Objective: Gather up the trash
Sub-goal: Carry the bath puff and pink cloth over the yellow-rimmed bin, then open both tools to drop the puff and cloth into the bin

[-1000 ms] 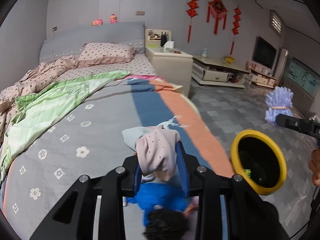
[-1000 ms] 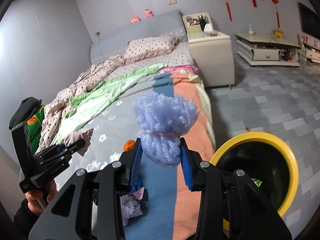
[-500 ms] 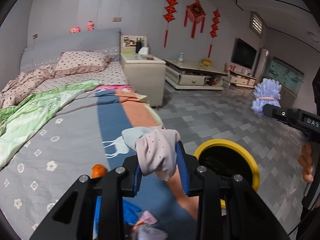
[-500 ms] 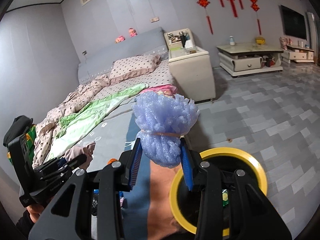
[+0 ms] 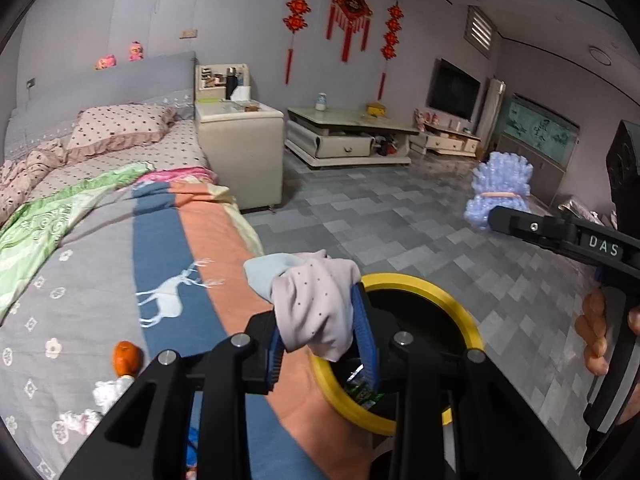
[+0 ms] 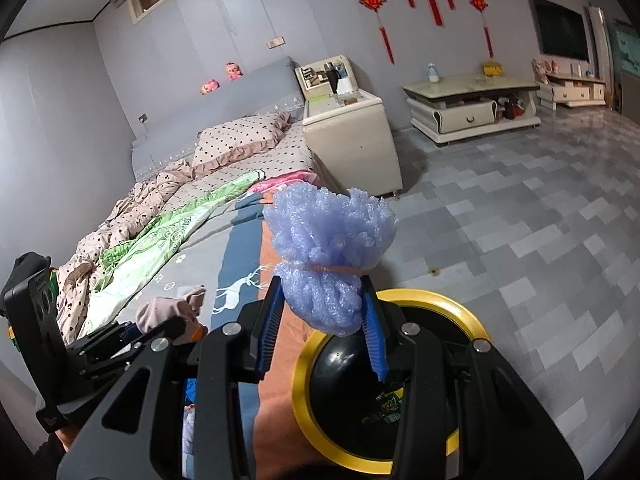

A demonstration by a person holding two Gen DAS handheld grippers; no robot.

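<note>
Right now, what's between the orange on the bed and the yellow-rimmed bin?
Only bedding: the blue and orange stripes of the bedspread separate the orange from the yellow-rimmed bin in the left wrist view; the left gripper overlaps that stretch.

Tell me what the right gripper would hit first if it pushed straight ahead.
Probably nothing close: the right gripper, shut on the purple foam bundle, points over the yellow-rimmed bin toward the nightstand. Depth is unclear.

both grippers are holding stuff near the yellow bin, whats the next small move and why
Probably ease the right gripper forward a little, then open it. Its purple foam bundle sits just at the near rim of the yellow-rimmed bin, not yet clearly over the opening. The left gripper, shut on the dotted cloth, can follow.
</note>
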